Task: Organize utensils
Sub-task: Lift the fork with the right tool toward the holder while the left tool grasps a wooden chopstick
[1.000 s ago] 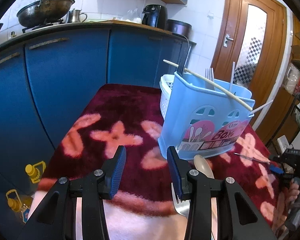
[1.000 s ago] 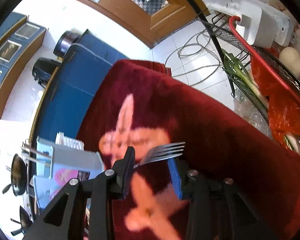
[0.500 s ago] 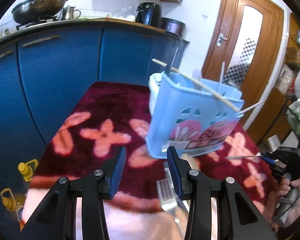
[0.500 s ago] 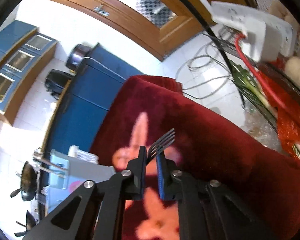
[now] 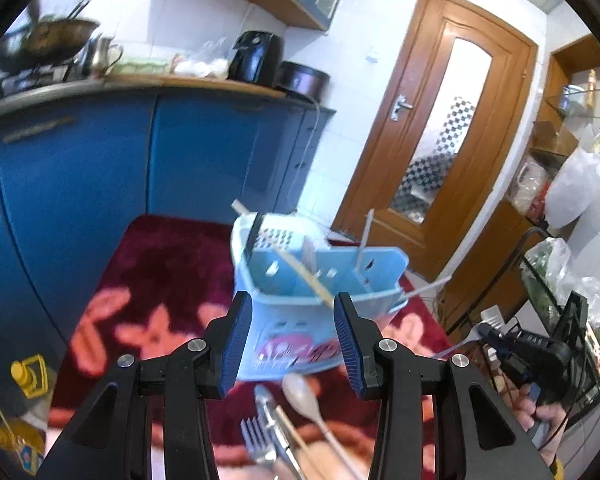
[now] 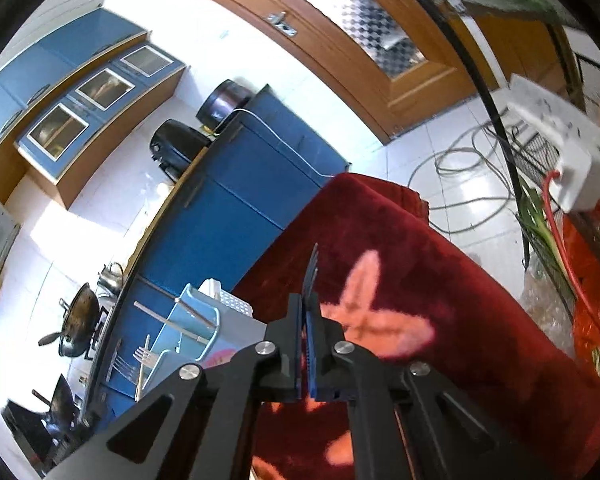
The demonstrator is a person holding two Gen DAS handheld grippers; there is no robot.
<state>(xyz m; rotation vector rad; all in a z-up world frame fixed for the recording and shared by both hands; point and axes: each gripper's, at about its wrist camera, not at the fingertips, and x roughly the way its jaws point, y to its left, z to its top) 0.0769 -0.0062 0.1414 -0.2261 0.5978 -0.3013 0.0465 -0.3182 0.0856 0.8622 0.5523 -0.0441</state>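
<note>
Right gripper (image 6: 308,344): jaws just closed, now clamped flat on a metal fork (image 6: 311,270); tines project forward past the blue pads (image 6: 305,356), edge-on to the camera, raised above the red floral cloth (image 6: 440,280) covering the surface. In left wrist view, same gripper (image 5: 496,340) at far right, held by a hand (image 5: 540,408), fork handle sticking out toward the caddy.

Left gripper (image 5: 292,340): jaws about half open, nothing between the pads (image 5: 236,344), touching nothing. Hovering above the near edge of the surface, pointed at the caddy.

Light blue plastic cutlery caddy (image 5: 316,312) upright near the middle of the cloth, white perforated basket (image 5: 278,236) against its far side. Chopsticks (image 5: 300,270) and forks (image 5: 310,254) standing or leaning in its compartments. Pink front label (image 5: 296,354) with cutlery drawings; lettering blurred, not readable.

On the cloth just in front of the caddy, below the left gripper: pale spoon (image 5: 302,394), second fork (image 5: 256,438), further metal handle (image 5: 276,420), lying close together.

Blue cabinets (image 5: 100,184) behind; wok (image 5: 56,38) and black air fryer (image 5: 256,58) on the counter.
</note>
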